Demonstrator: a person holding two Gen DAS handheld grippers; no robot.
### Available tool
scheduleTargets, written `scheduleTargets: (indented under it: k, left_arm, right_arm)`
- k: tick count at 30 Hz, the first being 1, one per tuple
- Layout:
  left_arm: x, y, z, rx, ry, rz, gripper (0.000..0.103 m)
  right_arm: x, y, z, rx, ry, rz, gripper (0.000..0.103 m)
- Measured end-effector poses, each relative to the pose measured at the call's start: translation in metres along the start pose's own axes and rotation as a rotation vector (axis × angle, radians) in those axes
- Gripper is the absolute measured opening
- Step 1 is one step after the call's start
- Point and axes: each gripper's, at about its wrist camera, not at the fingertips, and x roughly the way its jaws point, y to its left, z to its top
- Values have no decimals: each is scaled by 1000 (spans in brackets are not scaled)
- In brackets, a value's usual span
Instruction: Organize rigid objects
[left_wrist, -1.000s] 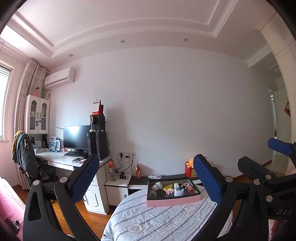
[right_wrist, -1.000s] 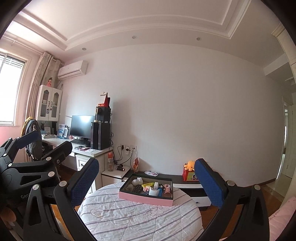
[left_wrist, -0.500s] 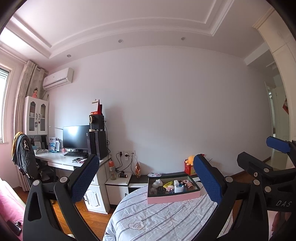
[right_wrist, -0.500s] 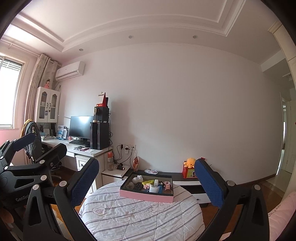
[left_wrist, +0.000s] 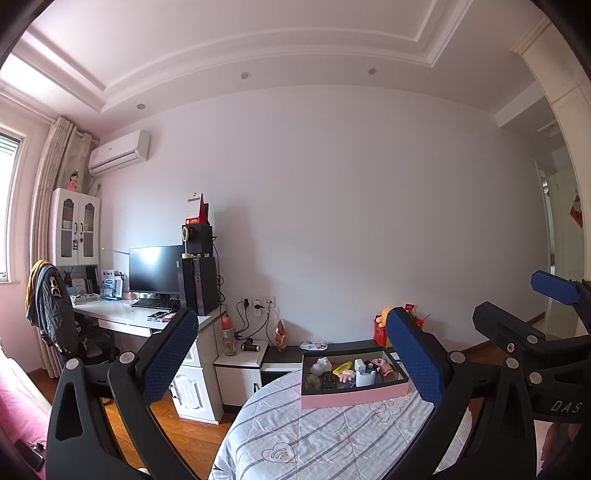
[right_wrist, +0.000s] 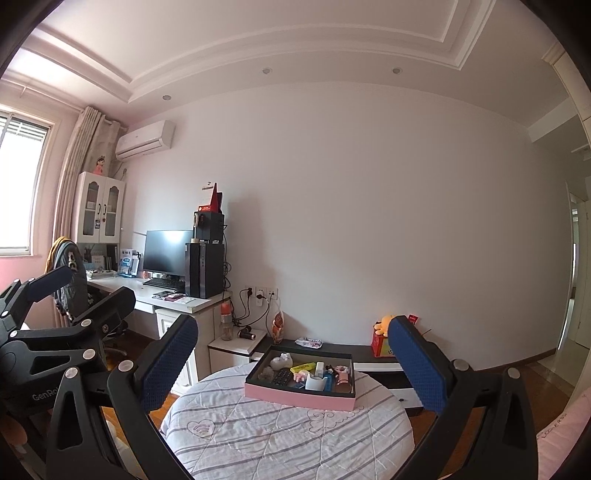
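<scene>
I see pink tray with small items on round bench, near far edge, long axis running across bench, left to right. Tray well ahead of both grippers, framed between fingers. My left gripper jaws spread, empty. My right gripper jaws spread, empty. Low cabinet beyond bench's far edge. Computer desk far left.
</scene>
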Motion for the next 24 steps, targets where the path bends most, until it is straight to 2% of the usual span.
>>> scheduleTargets:
  k: [11,24]
  left_arm:
    - [23,-1,-4,0,29,4,103]
    - [30,1,-4,0,26,2,103]
  right_arm:
    - [21,-1,-1,-4,23,0,103]
    - [27,-2,-2,-7,23,-2,103]
